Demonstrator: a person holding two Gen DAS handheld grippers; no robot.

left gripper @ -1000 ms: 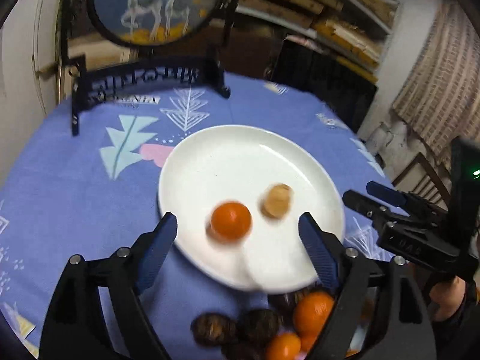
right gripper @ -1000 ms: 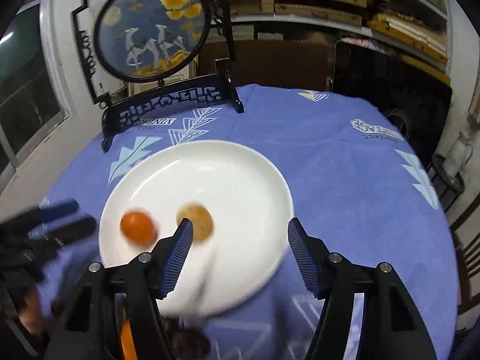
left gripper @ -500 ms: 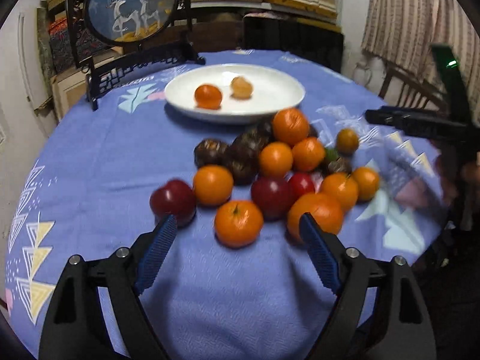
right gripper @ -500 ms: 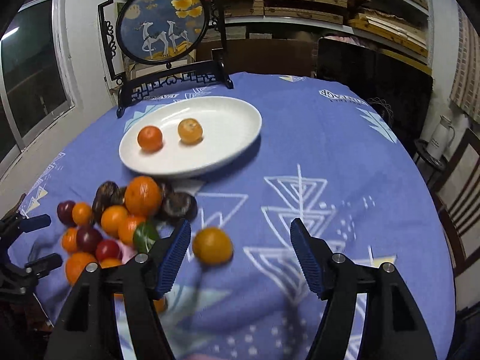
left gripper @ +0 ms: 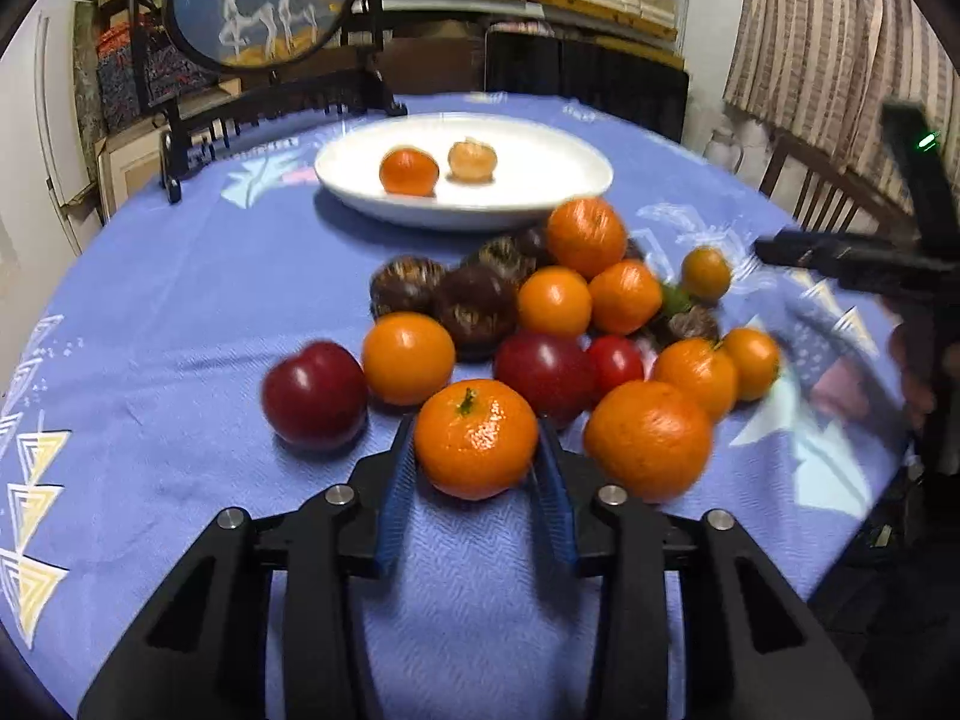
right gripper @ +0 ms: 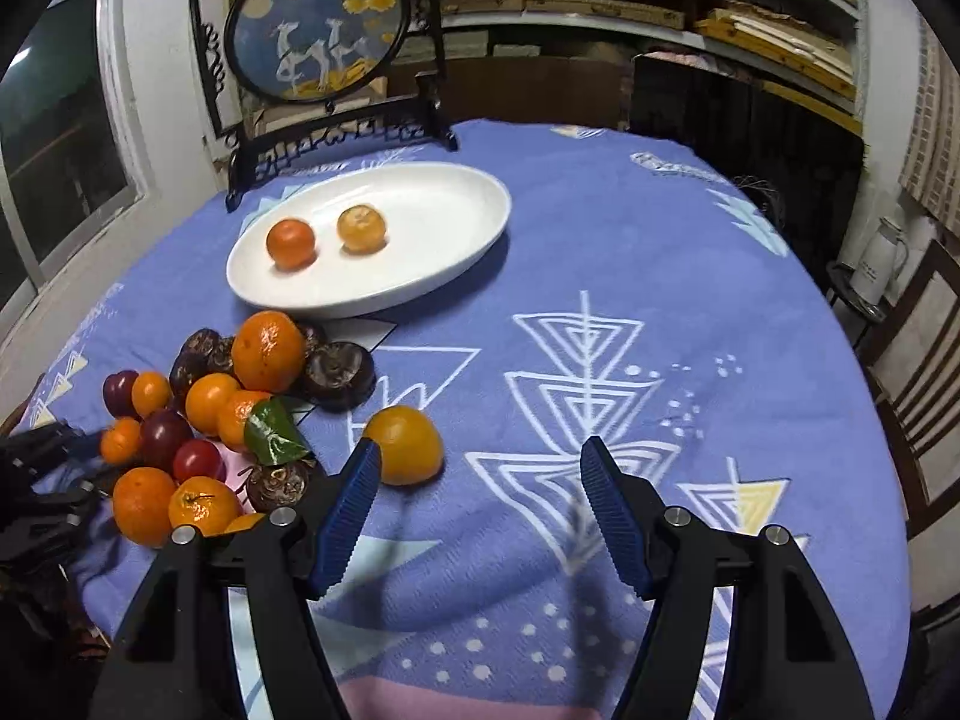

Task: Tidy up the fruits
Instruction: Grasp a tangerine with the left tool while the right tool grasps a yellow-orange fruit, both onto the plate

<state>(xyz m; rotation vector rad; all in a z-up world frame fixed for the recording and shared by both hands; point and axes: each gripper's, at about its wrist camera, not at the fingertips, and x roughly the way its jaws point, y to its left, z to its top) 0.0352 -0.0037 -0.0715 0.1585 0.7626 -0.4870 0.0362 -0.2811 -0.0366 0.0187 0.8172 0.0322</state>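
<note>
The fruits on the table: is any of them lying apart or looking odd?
Yes. One orange fruit lies alone on the blue cloth, apart from the heap, beside a finger of the right gripper. A loose green leaf also sits in the heap.

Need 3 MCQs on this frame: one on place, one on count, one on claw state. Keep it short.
1. Where does the lone orange apart from the fruit pile lie?
A. on the white plate
B. on the cloth by the right claw's left finger
C. under the framed picture

2. How many fruits are on the white plate?
A. two
B. four
C. none

3. What is the left claw doing?
A. standing wide open over the plate
B. gripping a red plum
C. closed on a stemmed orange

Answers:
1 B: it sits on the blue cloth beside that finger, clear of the pile.
2 A: one deep orange fruit and one paler one.
3 C: both blue pads press the orange's sides, having just closed.
</note>
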